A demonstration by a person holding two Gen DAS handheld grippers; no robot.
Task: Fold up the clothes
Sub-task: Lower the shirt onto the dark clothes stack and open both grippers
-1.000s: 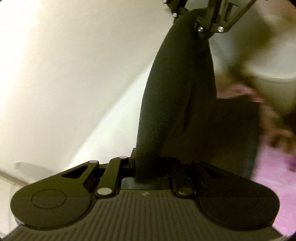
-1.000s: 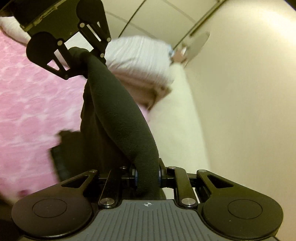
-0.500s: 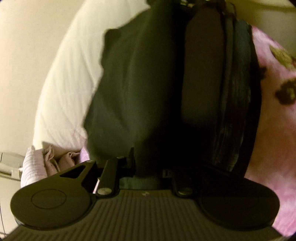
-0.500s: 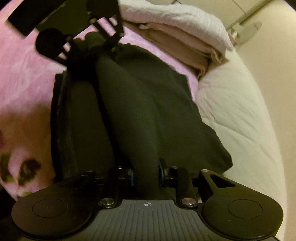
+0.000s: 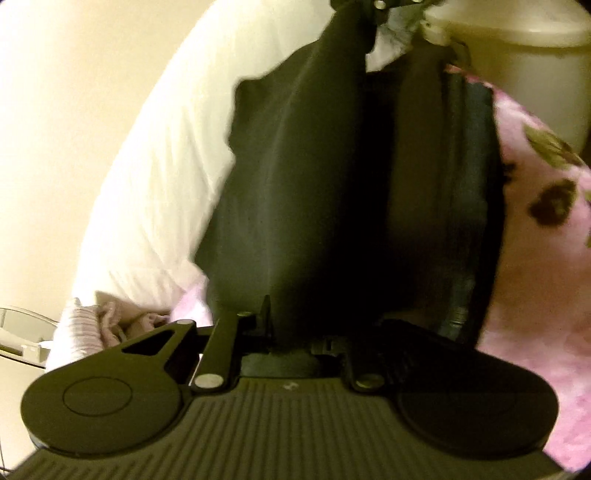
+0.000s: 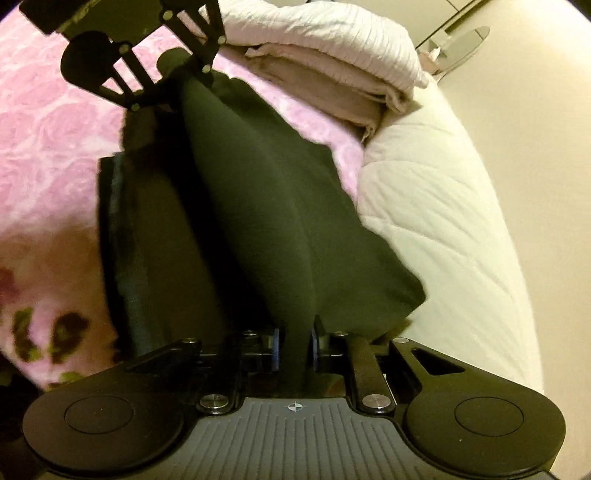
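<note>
A black garment (image 5: 295, 177) (image 6: 280, 206) is stretched between my two grippers and lies over a pink rose-patterned blanket (image 6: 48, 147). My left gripper (image 5: 291, 332) is shut on one end of the garment; it also shows at the top of the right wrist view (image 6: 173, 77). My right gripper (image 6: 293, 347) is shut on the other end, its blue pads (image 6: 275, 349) pressing the cloth. It shows at the top edge of the left wrist view (image 5: 373, 11). A folded dark layer (image 6: 122, 229) lies beside the held fold.
A white quilted duvet (image 6: 450, 221) lies beside the garment. Folded pale pink and beige cloths (image 6: 332, 70) are stacked beyond it. A beige round container (image 5: 517, 48) stands at the blanket's far edge. A cream wall (image 6: 535, 110) runs alongside.
Both grippers have come down from a lifted pose, and the garment went from hanging in the air to lying spread over the blanket and duvet. In the last half second little moved.
</note>
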